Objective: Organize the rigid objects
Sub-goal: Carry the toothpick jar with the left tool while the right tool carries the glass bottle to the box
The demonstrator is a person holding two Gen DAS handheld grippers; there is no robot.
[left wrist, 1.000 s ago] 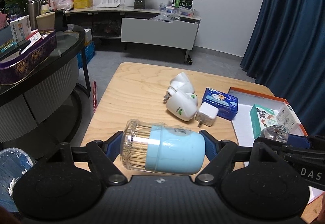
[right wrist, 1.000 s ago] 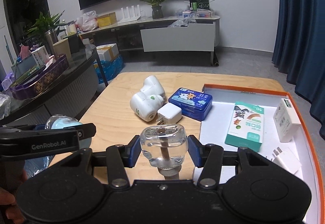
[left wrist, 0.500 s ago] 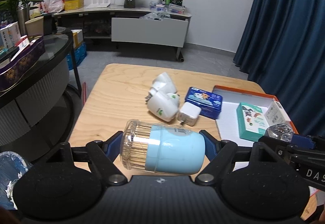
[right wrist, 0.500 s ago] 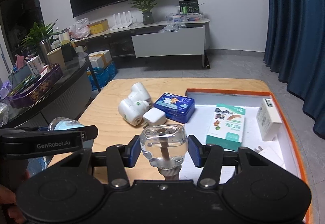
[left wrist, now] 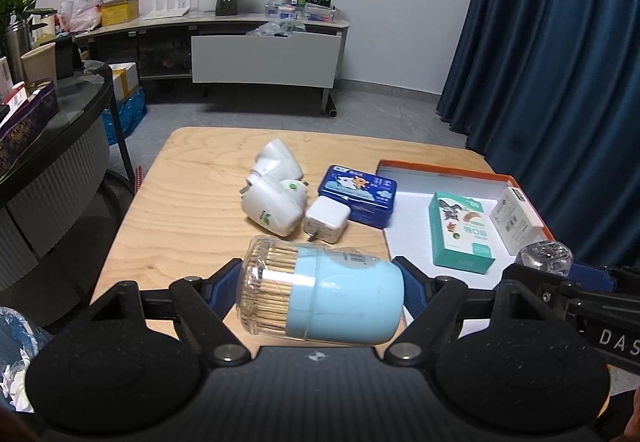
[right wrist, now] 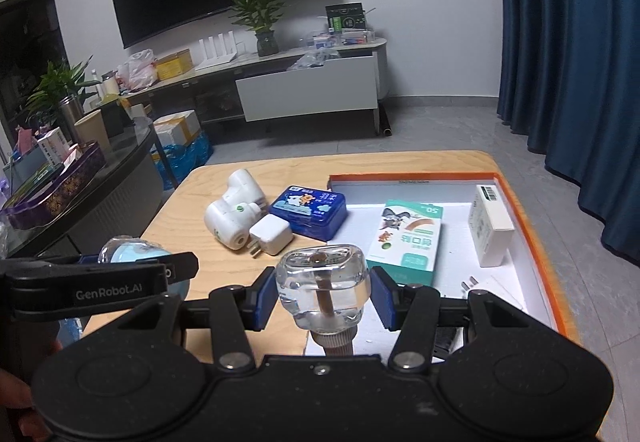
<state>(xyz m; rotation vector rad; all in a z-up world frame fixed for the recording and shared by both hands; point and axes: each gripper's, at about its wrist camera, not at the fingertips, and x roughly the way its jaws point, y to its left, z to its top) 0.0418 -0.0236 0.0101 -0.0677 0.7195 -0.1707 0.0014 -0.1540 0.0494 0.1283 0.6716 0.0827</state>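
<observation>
left wrist view: the left gripper [left wrist: 318, 296] is clamped about two-thirds wide on a toothpick jar [left wrist: 320, 296], pale blue body with a clear cap packed with wooden sticks, lying sideways between the blue pads above the near edge of the wooden table [left wrist: 192, 201]. the jar hides the table edge behind it. at the right edge only the top of a clear bottle [left wrist: 544, 258] shows, the rest cut off.

right wrist view: the right gripper [right wrist: 322, 296] is closed about half wide on that clear bottle [right wrist: 322, 290], liquid inside, a brown wick down the middle, ribbed neck towards the camera, held above the near corner of the orange-rimmed box [right wrist: 532, 242]. a charger's prongs [right wrist: 468, 284] peek out behind one finger; its body is hidden.
</observation>
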